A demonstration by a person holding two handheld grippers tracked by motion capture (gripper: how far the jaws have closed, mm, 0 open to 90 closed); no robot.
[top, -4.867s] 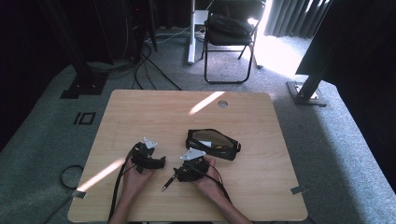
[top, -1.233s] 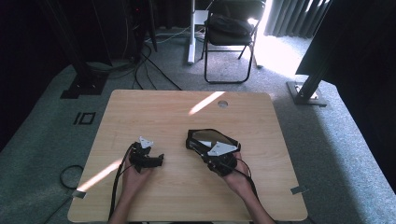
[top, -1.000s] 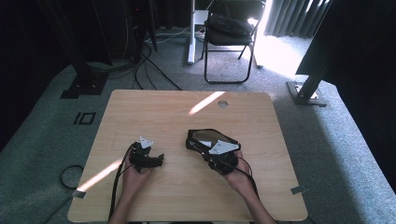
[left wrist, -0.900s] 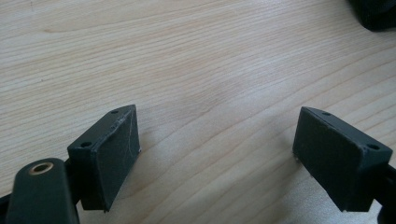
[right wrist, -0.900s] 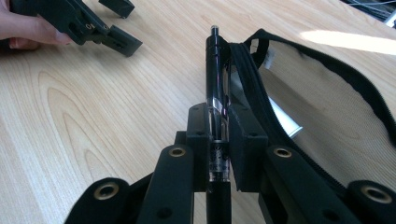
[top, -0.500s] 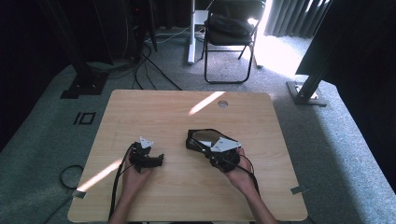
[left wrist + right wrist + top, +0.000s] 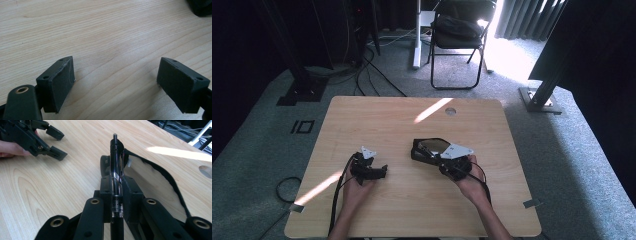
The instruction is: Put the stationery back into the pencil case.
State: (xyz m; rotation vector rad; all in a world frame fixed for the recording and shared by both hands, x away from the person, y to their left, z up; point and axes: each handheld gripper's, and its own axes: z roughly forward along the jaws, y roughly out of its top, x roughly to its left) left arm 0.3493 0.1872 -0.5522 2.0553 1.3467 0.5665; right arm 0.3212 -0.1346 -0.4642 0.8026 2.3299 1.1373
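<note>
The right gripper [image 7: 117, 195] is clamped on a black pen [image 7: 116, 170], which lies lengthwise between its jaws with the tip pointing away over the near end of an open black pouch [image 7: 155, 182]. From above, that gripper [image 7: 447, 160] sits right at the pouch [image 7: 427, 149] near the middle of the bench [image 7: 377, 115]. The step in hand looks like dropping the pen into the pouch. To do it well, I would keep the grip firm until the tip is well past the rim, since the smooth barrel could slide or roll off the edge if let go early. Tipping the pen slightly downward should help it run along the pale lining instead of catching on the black rim. The left gripper [image 7: 120, 82] has its jaws standing wide apart over bare wood, holding nothing; from above it [image 7: 379, 172] rests well to the left of the pouch. It could pin the soft pouch's near edge, should it shift under the pen.
</note>
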